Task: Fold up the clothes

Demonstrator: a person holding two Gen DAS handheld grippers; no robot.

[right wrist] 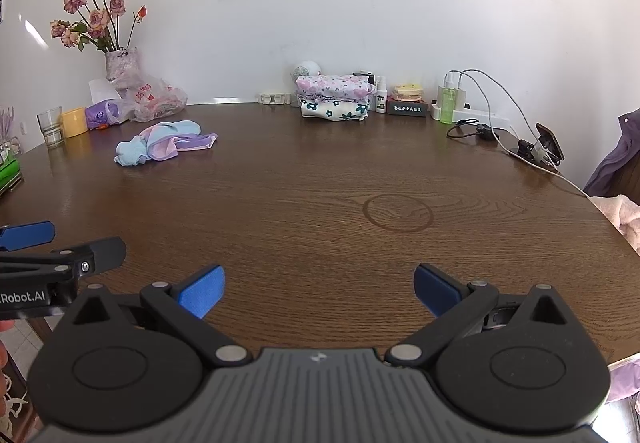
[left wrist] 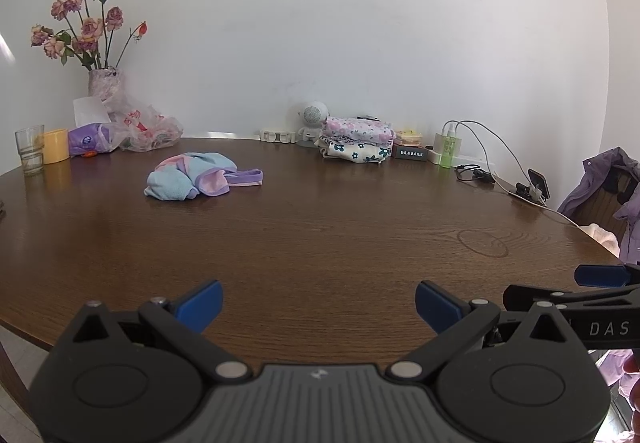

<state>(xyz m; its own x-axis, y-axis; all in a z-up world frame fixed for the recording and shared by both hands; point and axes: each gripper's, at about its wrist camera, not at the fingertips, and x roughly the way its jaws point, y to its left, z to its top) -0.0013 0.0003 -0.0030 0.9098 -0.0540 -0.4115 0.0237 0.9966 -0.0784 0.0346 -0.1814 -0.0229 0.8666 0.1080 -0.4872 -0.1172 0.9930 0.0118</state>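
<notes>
Both claws, the left claw (left wrist: 319, 301) and the right claw (right wrist: 319, 291), are spread wide and hold nothing, while the crumpled cloth (left wrist: 198, 175) (blue and pink) lies far off on the table (left wrist: 320, 227).

The table (left wrist: 320, 227) was seen to be of dark wood, its grain plain and its finish polished enough to carry soft reflections, and the crumpled garment (left wrist: 200, 177) on it was of soft matt cloth in blue, pink and purple, as was the folded stack (left wrist: 356, 141) of flowered cloth. The left gripper (left wrist: 319, 307) and right gripper (right wrist: 319, 289) were made of matt black plastic with dull metal pins and blue fingers (right wrist: 202, 291). A clear glass (left wrist: 30, 149), a matt yellow cup (left wrist: 55, 145) and a crinkled glossy plastic bag (left wrist: 148, 129) were noted by the wall.
</notes>
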